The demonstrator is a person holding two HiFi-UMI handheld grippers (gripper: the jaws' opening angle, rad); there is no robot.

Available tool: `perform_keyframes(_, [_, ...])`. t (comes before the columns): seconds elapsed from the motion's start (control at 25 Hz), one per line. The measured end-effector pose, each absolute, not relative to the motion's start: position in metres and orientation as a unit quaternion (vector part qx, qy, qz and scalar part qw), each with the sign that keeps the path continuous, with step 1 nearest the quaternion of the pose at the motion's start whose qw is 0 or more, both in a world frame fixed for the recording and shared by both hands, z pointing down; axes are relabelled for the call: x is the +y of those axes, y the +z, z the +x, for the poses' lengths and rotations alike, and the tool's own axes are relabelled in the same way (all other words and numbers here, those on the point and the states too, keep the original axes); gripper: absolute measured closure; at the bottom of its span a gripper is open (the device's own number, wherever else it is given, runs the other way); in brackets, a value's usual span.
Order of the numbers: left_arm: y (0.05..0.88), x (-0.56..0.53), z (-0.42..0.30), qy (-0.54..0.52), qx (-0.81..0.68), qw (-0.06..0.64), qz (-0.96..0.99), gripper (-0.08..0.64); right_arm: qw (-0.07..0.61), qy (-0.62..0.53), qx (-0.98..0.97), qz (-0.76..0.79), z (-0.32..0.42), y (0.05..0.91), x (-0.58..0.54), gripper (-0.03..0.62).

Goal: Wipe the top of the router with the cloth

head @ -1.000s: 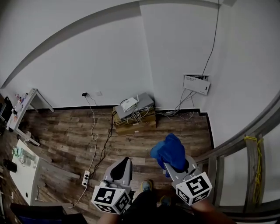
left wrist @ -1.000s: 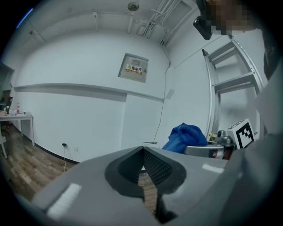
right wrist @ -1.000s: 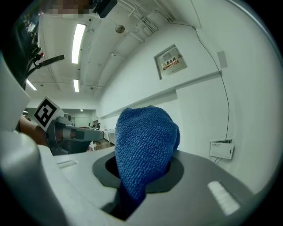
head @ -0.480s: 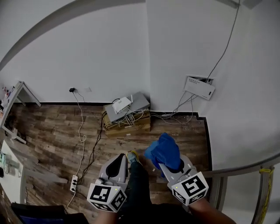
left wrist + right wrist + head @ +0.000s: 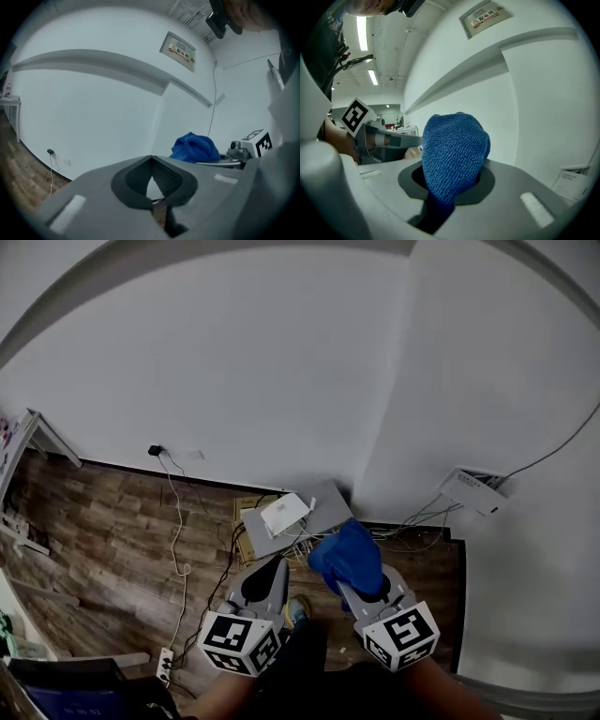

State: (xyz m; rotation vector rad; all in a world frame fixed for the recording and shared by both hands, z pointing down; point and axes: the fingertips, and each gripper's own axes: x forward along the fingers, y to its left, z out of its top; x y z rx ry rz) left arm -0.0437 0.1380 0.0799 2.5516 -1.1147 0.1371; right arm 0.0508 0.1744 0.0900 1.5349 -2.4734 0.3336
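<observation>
Cloth (image 5: pixel 454 150) clamped in right tool (image 5: pixel 360 589), router (image 5: pixel 284 514) ahead

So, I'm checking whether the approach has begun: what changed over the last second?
Both grippers were carried forward: the flat white router on its grey box now lies just ahead of them, close to the bunched blue terry cloth. Nothing was taken or let go. The right gripper stays clamped on the cloth; the left gripper stays shut and empty.
</observation>
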Motion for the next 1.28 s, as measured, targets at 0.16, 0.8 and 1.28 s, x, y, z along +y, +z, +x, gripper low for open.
perform_keyframes(0.16, [0.088,0.075,-0.038,0.061,-0.388,0.188,0.900,0.560,0.113,0.119,-0.844,0.510,0.041,0.090,0.107,0.491])
perform_keyframes(0.8, [0.244,-0.078,-0.050,0.141,-0.482,0.265,0.823,0.560,0.189,0.194,-0.865,0.422,0.027,0.259,-0.078,0.491])
perform_keyframes(1.28, [0.486,-0.168,-0.074,0.150,-0.571,0.362,0.722,0.560,0.281,0.250,-0.869,0.321,-0.028,0.539,-0.181,0.494])
